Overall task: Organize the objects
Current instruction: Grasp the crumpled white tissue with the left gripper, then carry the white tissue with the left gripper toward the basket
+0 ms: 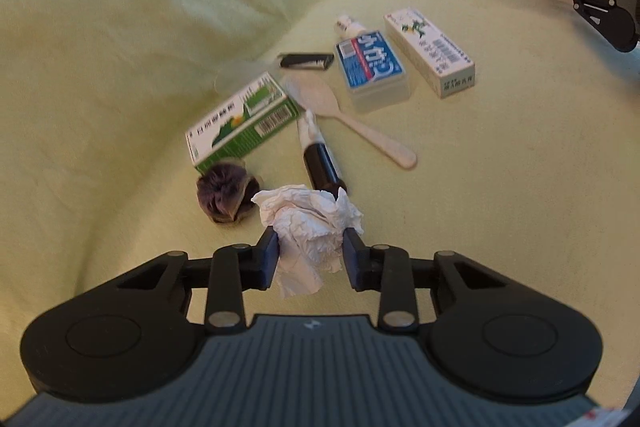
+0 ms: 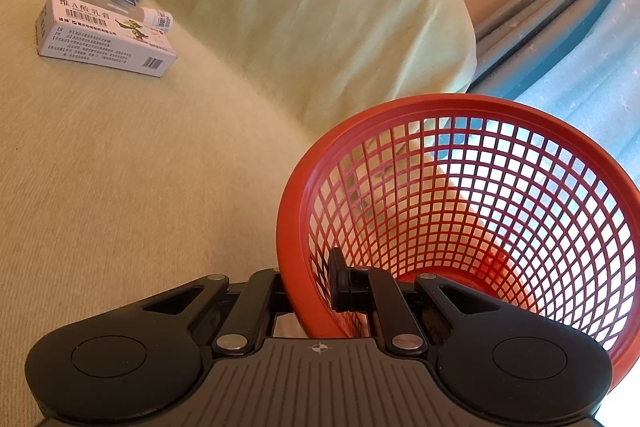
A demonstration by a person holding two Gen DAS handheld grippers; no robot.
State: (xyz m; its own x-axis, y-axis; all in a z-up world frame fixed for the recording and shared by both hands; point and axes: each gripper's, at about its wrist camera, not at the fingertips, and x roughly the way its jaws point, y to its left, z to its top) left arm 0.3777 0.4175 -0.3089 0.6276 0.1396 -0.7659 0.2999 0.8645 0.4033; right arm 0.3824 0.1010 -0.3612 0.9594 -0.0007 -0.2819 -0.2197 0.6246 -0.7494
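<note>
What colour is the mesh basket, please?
Red-orange; the basket shows best in the right wrist view.

A home, most likely a bedroom or living room. The working surface is soft furniture covered in a pale green cloth (image 1: pixel 120 27) that rumples and rises at the far side like a cushion or backrest. On the right hangs a light blue curtain (image 2: pixel 580 59) with daylight behind it. Household clutter lies about: medicine boxes (image 1: pixel 430 51), a plastic spoon (image 1: pixel 352 123), a red plastic basket (image 2: pixel 480 211).

red mesh basket (image 2: pixel 480 187), white crumpled tissue (image 1: pixel 308 227), pale green cloth (image 1: pixel 120 27)
</note>
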